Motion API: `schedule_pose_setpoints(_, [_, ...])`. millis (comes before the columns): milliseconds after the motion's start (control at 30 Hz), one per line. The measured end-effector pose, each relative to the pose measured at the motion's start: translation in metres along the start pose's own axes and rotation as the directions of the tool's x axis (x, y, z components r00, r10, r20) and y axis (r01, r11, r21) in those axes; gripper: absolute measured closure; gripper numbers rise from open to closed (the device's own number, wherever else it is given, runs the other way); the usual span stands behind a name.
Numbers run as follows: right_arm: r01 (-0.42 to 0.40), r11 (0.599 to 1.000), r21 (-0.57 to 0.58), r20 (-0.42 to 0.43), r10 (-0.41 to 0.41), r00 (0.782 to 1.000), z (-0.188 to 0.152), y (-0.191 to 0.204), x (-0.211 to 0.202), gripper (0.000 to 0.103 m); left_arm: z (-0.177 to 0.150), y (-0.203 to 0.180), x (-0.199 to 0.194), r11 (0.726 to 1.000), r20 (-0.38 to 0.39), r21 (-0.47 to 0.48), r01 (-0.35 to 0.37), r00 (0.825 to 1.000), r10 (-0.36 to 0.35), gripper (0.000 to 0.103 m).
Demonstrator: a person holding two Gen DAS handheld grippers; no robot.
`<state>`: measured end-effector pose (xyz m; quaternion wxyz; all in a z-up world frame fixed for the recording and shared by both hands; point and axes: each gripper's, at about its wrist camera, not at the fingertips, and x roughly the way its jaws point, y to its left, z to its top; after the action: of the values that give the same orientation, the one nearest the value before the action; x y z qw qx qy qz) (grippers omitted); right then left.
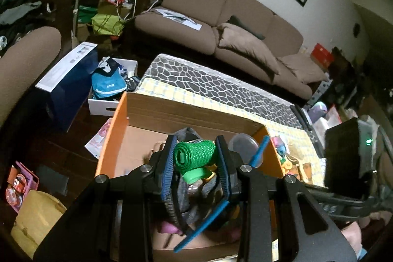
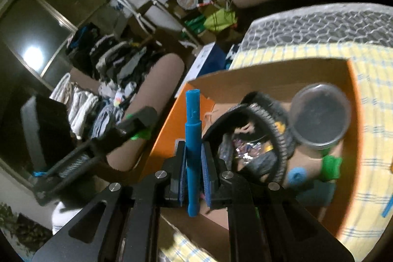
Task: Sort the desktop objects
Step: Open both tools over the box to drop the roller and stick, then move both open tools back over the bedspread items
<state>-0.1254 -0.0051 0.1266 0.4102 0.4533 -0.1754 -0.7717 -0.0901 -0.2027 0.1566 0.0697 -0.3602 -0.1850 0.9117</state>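
My left fingers point(image 1: 196, 158) grip green mesh roll point(image 1: 194, 154) over orange-sided cardboard box point(image 1: 110, 136). Right fingers point(image 2: 192, 163) clamp blue pen-like stick point(image 2: 192, 129) over same box's near edge. Risks: stick falling outside box; roll bouncing off grey pouch point(image 2: 267, 158) already inside.

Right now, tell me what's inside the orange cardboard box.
Inside the orange cardboard box: a round clear container, a dark open pouch, small bright items. The pouch covers whatever lies beneath.
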Motion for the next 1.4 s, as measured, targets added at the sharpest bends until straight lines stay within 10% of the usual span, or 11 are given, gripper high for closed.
schedule_pose_setpoints(433, [-0.037, 0.999, 0.024, -0.055, 0.038, 0.998, -0.008, 0.016, 0.064, 0.086, -0.001, 0.018, -0.006, 1.0, -0.001, -0.015, -0.002, 1.0, 0.002, 0.073])
schedule_pose_setpoints(533, [0.01, 1.0, 0.009, -0.061, -0.009, 0.998, -0.009, 0.017, 0.068, 0.05, -0.003, 0.013, -0.004, 1.0, -0.009, -0.005, 0.003, 1.0, -0.003, 0.073])
schedule_pose_setpoints(1033, [0.199, 0.98, 0.006, 0.097, -0.199, 0.975, 0.013, -0.011, -0.032, 0.037, -0.026, -0.061, 0.03, 0.985, -0.12, 0.156, 0.077, 0.991, -0.059, 0.073])
schedule_pose_setpoints(1400, [0.325, 0.945, 0.037, 0.108, -0.327, 0.939, 0.009, -0.053, -0.083, 0.037, -0.086, -0.148, 0.098, 0.925, -0.332, 0.351, 0.146, 0.943, -0.023, 0.073])
